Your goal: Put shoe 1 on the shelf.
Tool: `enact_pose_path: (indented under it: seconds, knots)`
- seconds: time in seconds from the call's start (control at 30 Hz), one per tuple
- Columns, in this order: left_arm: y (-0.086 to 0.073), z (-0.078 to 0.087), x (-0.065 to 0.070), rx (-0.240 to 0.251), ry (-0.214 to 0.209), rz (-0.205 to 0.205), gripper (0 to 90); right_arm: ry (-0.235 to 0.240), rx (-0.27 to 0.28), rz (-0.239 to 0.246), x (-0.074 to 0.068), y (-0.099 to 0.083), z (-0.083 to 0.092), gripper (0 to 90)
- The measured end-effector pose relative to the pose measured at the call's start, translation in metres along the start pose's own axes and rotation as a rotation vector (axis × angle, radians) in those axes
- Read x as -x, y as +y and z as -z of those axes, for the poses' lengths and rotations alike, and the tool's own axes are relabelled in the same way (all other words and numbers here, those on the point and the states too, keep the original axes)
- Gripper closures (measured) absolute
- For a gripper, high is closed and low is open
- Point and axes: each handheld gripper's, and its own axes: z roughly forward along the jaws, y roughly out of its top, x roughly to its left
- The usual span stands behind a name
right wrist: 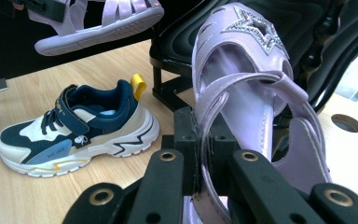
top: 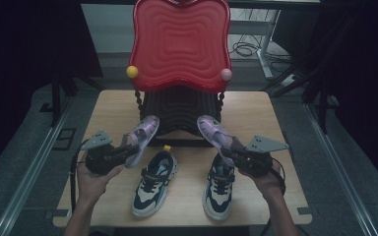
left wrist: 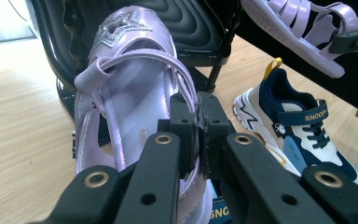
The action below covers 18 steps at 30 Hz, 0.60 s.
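Note:
Two lilac sandals with glitter stars are held in the air above the wooden table [top: 256, 110]. My left gripper [top: 128, 152] is shut on a strap of the left sandal [top: 143, 133] [left wrist: 126, 88], which points up toward the black shoe rack. My right gripper [top: 230, 151] is shut on a strap of the right sandal [top: 212, 130] [right wrist: 247, 70]. Two navy, white and cream sneakers lie on the table between my hands, the left one [top: 153, 182] [right wrist: 74, 128] and the right one [top: 220, 186] [left wrist: 291, 126].
A black ribbed rack [top: 179, 108] with a tall red wavy back panel [top: 180, 42] stands at the table's far middle, with a yellow knob [top: 132, 72] and a pink knob [top: 226, 74]. Bare wood lies at both table sides.

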Motion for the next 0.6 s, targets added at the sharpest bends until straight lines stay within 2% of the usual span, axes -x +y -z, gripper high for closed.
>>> enact_pose_path:
  seconds: [0.33,0.6]
  knots:
    - [0.007,-0.008,-0.001,0.021,0.002,-0.001,86.3,0.003,-0.004,0.008,-0.003,0.008,-0.015,85.3]
    - [0.010,-0.015,-0.001,0.024,0.003,-0.002,86.3,0.000,-0.001,-0.007,-0.003,0.011,-0.025,85.4]
